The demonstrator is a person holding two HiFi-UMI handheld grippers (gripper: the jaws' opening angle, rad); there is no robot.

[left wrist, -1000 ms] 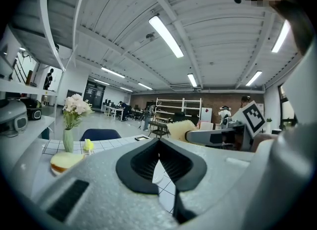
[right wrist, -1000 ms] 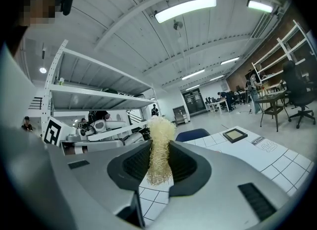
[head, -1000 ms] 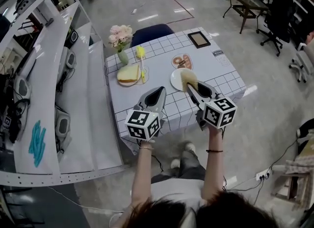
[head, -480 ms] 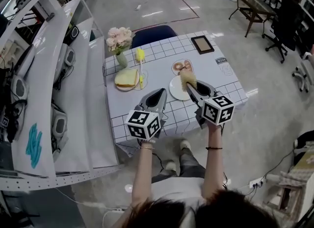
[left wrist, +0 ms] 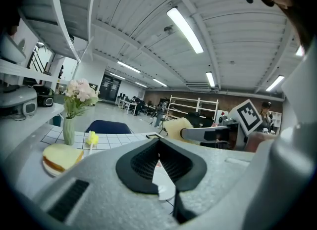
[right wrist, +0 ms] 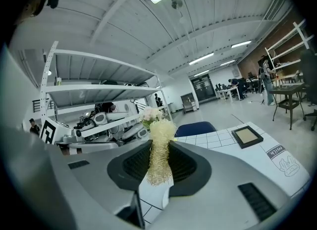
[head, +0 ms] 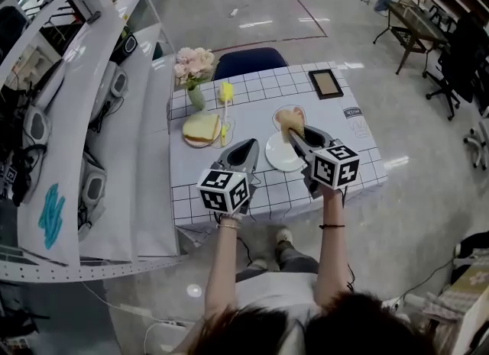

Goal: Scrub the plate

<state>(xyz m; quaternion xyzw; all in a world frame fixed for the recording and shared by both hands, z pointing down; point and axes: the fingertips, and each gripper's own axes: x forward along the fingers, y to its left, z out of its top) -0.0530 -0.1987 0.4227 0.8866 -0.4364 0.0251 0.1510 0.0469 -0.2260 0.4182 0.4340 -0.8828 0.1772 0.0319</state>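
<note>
The white plate [head: 279, 156] lay on the checked table [head: 252, 101] near its front edge, at about 4 o'clock from the table's middle. A sandwich [head: 200, 127] was well apart from it at its 9 o'clock and a picture frame [head: 326, 82] at its 1 o'clock. The right gripper [head: 299, 138] reached over the plate's far side with its jaws closed on a pale loofah scrubber [right wrist: 161, 150]. The scrubber was pinched low down, so its fuzzy head stood out past the fingertips toward 12 o'clock. Whether that head touched the plate could not be told. The left gripper [head: 249, 144] hung just beside the plate at its 9 o'clock, jaws drawn together with nothing between them, and only a sliver of the table showed through. The plate looked stiff, smooth and breakable, light enough to skate on the cloth under sideways rubbing, so it probably wanted steadying at its bare 9 o'clock rim. A press from above or a light nip on the lip would likely do better than a hard squeeze. The scrubber looked soft and springy and would likely flatten and bend under pressure. The low, firm hold suited it, and strokes kept inside the rim seemed wise. A vase of flowers [head: 192, 67] stood at the far-left corner, well clear.
</note>
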